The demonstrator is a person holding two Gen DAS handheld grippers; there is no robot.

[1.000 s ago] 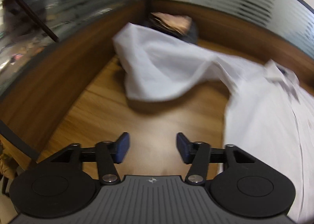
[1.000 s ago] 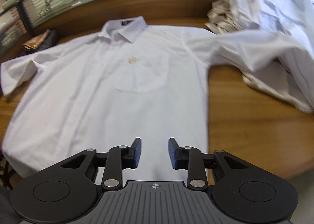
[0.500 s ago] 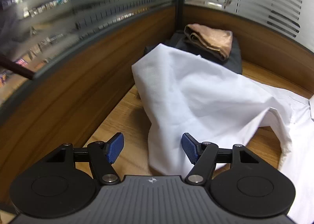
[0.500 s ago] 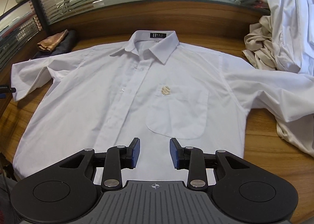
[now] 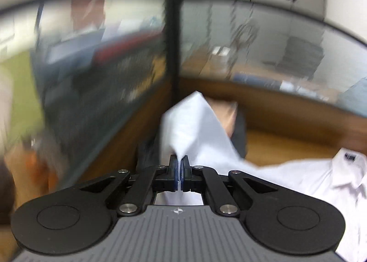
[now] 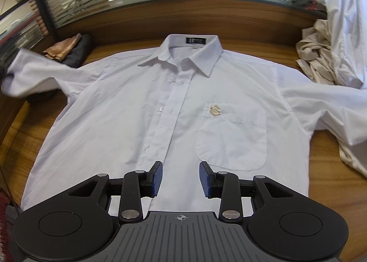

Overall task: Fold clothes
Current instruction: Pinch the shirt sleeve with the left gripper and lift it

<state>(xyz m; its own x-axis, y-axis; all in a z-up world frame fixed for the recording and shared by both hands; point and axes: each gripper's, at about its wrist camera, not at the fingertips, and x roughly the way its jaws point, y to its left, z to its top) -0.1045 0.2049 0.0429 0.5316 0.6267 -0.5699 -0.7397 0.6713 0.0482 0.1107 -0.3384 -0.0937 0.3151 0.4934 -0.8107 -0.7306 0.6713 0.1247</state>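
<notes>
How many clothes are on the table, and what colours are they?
White: 2, the spread shirt and a hanging shirt
Beige: 1, crumpled garment
Tan: 1, folded cloth
Dark: 1, folded garment
Total: 5

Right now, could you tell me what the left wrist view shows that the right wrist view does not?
Only the left wrist view shows the left tool shut on the white shirt's sleeve, lifted off the table.

Only the right wrist view shows the open right tool above the shirt front, the chest pocket and the crumpled clothes pile.

Both show the white shirt, its collar label and the folded brown and dark clothes.
</notes>
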